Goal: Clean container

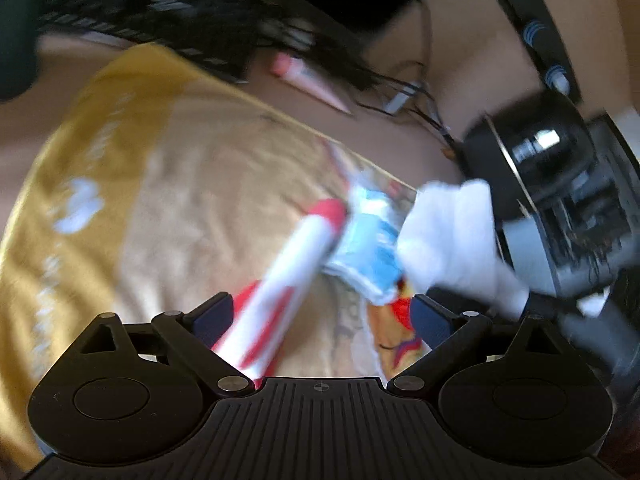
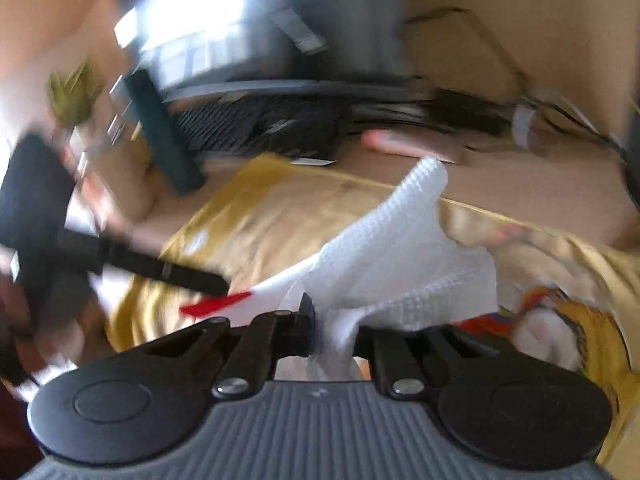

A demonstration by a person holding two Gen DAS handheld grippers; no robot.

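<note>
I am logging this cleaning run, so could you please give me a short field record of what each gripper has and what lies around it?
left gripper: jaws apart, red and white container lying between them; grip unclear through blur
right gripper: shut on white cloth
cloth position: beside the container's red-capped end, near a blue and white object; contact unclear
surface: yellow printed fabric
background: pink tube, dark keyboard
image quality: heavy motion blur in both views
</note>
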